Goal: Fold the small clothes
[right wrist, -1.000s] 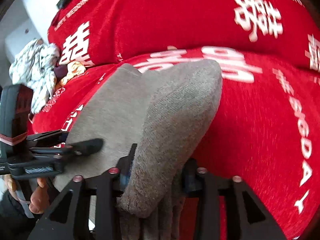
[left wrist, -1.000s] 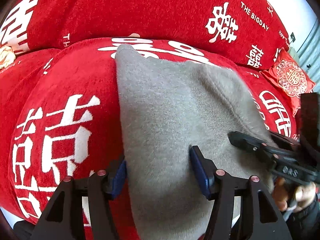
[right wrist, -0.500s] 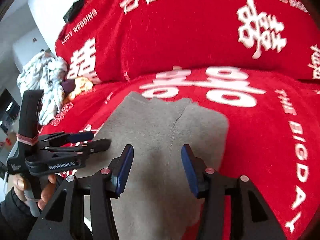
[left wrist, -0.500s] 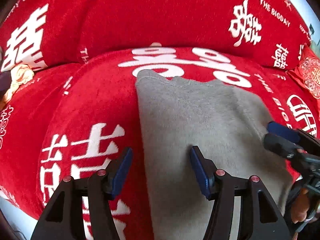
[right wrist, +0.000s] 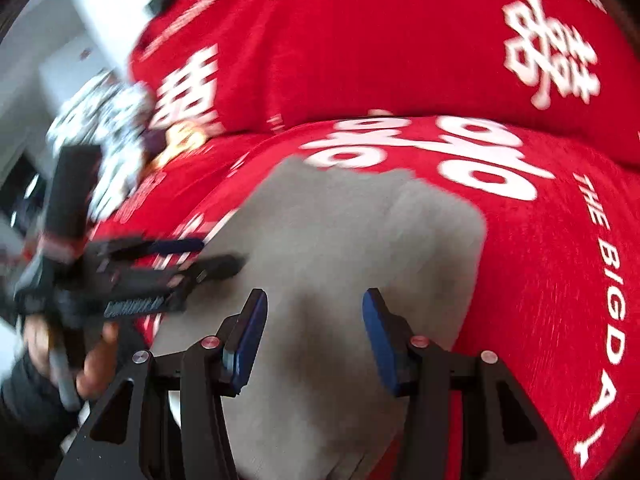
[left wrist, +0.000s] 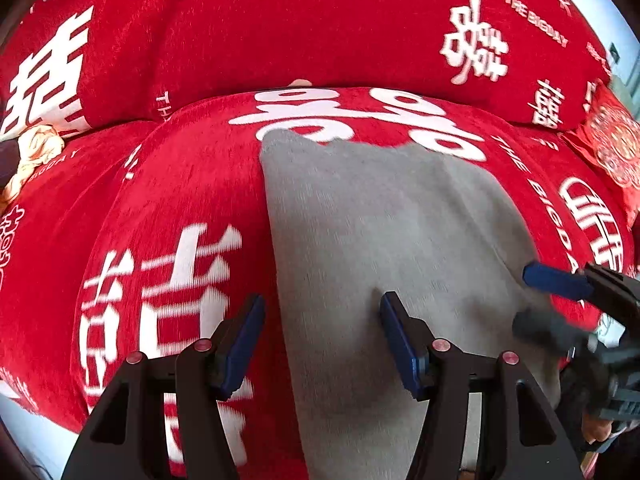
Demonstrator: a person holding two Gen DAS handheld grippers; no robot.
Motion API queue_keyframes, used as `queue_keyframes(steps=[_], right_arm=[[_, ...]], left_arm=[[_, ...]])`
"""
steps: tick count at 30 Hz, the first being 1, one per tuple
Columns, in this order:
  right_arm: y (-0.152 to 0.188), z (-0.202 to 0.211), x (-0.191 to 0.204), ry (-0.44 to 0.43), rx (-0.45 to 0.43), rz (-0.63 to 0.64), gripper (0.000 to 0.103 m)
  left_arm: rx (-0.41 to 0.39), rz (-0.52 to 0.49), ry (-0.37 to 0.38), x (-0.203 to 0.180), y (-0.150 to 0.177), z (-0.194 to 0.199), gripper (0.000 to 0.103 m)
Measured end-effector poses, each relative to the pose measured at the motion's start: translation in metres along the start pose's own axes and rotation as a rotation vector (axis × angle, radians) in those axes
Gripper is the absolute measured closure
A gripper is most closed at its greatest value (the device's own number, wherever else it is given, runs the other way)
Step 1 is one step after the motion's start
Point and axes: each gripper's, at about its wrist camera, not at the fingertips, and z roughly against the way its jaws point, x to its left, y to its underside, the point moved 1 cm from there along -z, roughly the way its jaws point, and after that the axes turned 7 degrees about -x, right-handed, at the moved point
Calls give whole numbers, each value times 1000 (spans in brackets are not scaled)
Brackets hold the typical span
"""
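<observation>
A grey knitted garment (left wrist: 384,248) lies folded flat on the red sofa seat; it also shows in the right wrist view (right wrist: 352,248). My left gripper (left wrist: 322,320) is open and empty, straddling the garment's left edge just above it. My right gripper (right wrist: 314,316) is open and empty over the garment's near part. The right gripper shows at the right in the left wrist view (left wrist: 560,300). The left gripper shows blurred at the left in the right wrist view (right wrist: 192,256).
The red sofa cover (left wrist: 168,200) with white characters spreads all round, with the backrest (left wrist: 304,28) behind. A heap of other clothes (right wrist: 108,128) lies at the far left. A small red cushion (left wrist: 612,144) sits at the right.
My right gripper has let go of the grey garment's folded-over part and opened; that part now lies flat. Both grippers have drawn back a little.
</observation>
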Motion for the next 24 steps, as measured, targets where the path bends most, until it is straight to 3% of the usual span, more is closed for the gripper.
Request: queue_keyframes(steps=[4, 9, 11, 12, 17, 24], right_arm=[[33, 12, 29, -47, 26, 86, 49], [59, 4, 26, -34, 63, 89, 50], [66, 3, 18, -53, 52, 53, 50], [67, 4, 17, -57, 47, 48, 50], [78, 9, 9, -77, 41, 25, 50], [89, 15, 2, -61, 62, 9, 50]], left_arm=[[-7, 0, 19, -2, 23, 17, 42], [-11, 6, 17, 0, 42, 18, 42], [-18, 22, 2, 4, 46, 16, 25], [-24, 29, -6, 7, 48, 16, 22], [-22, 71, 39, 16, 56, 12, 22], [-43, 5, -31, 6, 58, 19, 21]])
